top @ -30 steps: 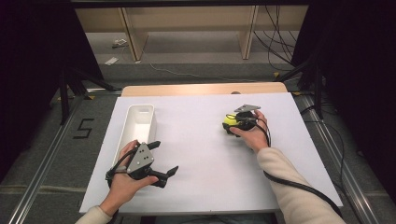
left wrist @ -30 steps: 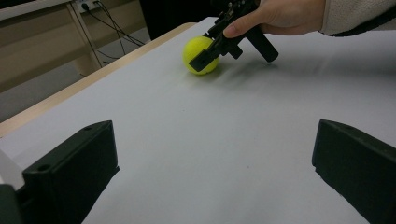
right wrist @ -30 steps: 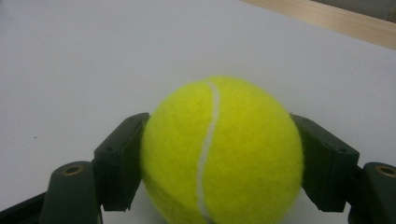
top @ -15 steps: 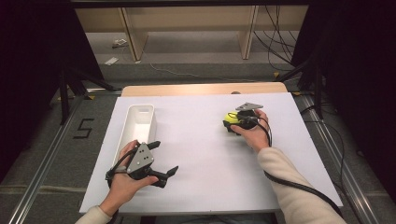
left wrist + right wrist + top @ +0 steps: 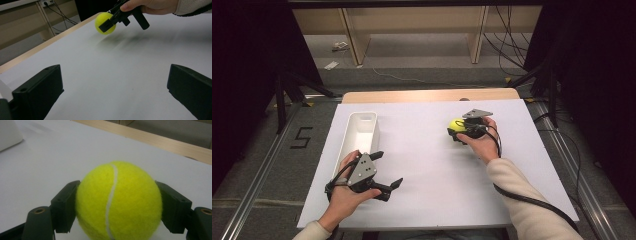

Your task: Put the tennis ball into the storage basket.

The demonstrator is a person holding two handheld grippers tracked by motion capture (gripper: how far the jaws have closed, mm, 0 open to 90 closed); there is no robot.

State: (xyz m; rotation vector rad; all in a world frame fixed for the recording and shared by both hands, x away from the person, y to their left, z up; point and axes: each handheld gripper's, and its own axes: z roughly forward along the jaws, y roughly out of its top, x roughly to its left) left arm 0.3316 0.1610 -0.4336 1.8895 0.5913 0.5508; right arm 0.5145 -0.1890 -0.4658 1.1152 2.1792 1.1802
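Right gripper [image 5: 458, 131] clamped on a yellow tennis ball [image 5: 118, 201] — jaws pressed against both its sides, over the far right part of the white table [image 5: 437, 165]. Left gripper [image 5: 388, 170] near the front edge, jaws wide apart — beside a white bin [image 5: 360, 134].

Yellow tennis ball [image 5: 118, 201] (white seam facing up) sits on the far right of the table.

From my left tool [image 5: 388, 176], the table [image 5: 422, 165] lies bare toward one o'clock up to the tennis ball [image 5: 456, 124] clamped in my right tool [image 5: 455, 131]. At eleven o'clock the white tray [image 5: 360, 134] blocks passage.
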